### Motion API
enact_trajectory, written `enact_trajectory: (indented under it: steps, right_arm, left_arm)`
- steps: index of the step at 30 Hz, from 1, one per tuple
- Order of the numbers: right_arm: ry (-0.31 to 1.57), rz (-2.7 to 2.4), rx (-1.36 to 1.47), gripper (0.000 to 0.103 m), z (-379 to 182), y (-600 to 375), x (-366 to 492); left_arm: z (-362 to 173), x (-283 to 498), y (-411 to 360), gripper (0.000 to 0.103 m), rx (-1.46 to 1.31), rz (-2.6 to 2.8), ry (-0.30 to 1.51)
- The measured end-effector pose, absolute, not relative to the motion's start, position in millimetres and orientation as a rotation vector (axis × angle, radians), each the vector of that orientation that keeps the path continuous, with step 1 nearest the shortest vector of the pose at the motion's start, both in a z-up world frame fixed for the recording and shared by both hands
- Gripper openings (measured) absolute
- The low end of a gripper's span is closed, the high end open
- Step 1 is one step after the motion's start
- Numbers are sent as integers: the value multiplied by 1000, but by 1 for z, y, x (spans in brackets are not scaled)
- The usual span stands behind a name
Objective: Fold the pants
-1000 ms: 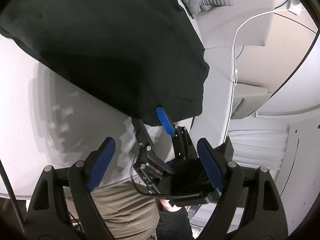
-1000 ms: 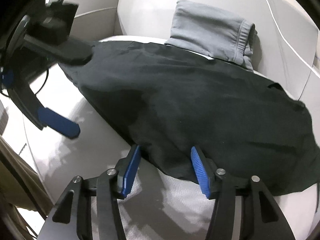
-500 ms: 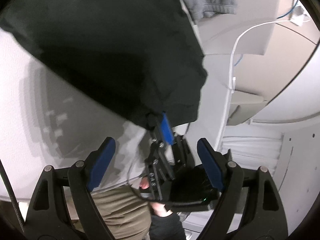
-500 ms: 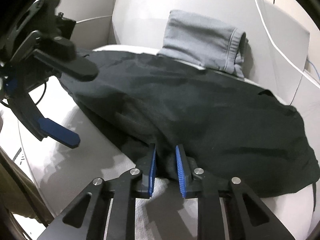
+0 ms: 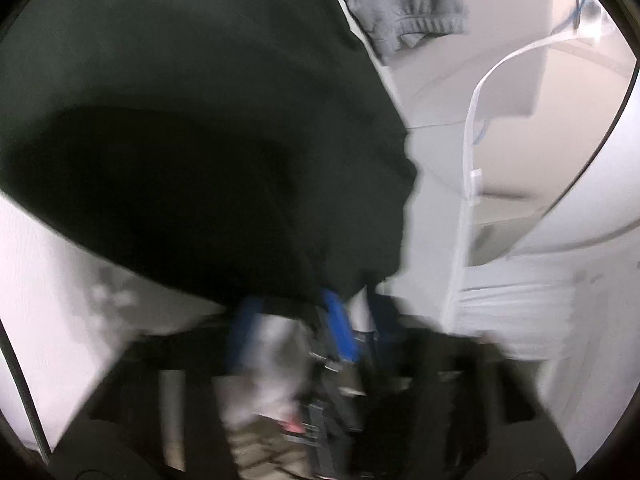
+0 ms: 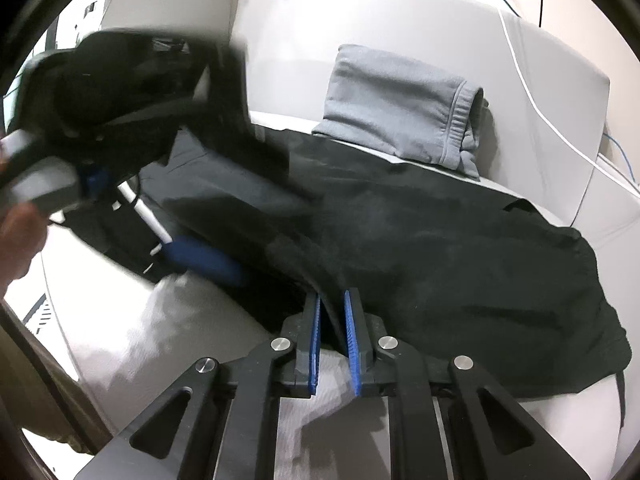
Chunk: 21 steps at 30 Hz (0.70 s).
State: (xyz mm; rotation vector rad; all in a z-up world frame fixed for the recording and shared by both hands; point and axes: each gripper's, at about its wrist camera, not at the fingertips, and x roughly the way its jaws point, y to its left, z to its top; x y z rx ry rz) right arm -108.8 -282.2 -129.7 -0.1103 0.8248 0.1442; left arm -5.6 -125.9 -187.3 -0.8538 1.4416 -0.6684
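Black pants [image 6: 420, 240] lie spread over a white cushion [image 6: 192, 344]; they fill the upper left of the left wrist view [image 5: 180, 140]. My right gripper [image 6: 334, 344] is closing, and its blue pads pinch a raised fold of the pants' near edge. My left gripper [image 5: 312, 316] is smeared by motion and its jaws are closing around the same edge, further left. The blur hides whether its pads press the cloth. In the right wrist view its lower blue pad [image 6: 204, 260] sits under the hem.
Folded grey sweatpants [image 6: 400, 104] lean against the white backrest behind the black pants, also visible as grey sweatpants [image 5: 404, 0]. A white cable [image 6: 540, 100] hangs down the backrest. A person's hand [image 6: 16, 232] holds the left gripper.
The right gripper's jaws came together on the pants' near edge and raised it into a fold. The left gripper's wide jaws narrowed around the hem, and its view turned blurred.
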Motion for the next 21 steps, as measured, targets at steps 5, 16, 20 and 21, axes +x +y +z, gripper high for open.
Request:
enact_trajectory:
  steps: [5, 16, 20, 21]
  right_arm:
    - [842, 180, -90, 12, -131, -289, -115]
    - [724, 225, -431, 17, -129, -245, -132]
    - [709, 181, -576, 17, -144, -230, -117]
    - [733, 177, -596, 17, -150, -228, -112]
  left_arm:
    - [-196, 0, -112, 6, -842, -628, 1444]
    - [-183, 1, -103, 6, -828, -693, 1398]
    - [-179, 2, -102, 6, -836, -708, 1387]
    - [-179, 2, -102, 6, -836, -706, 1383]
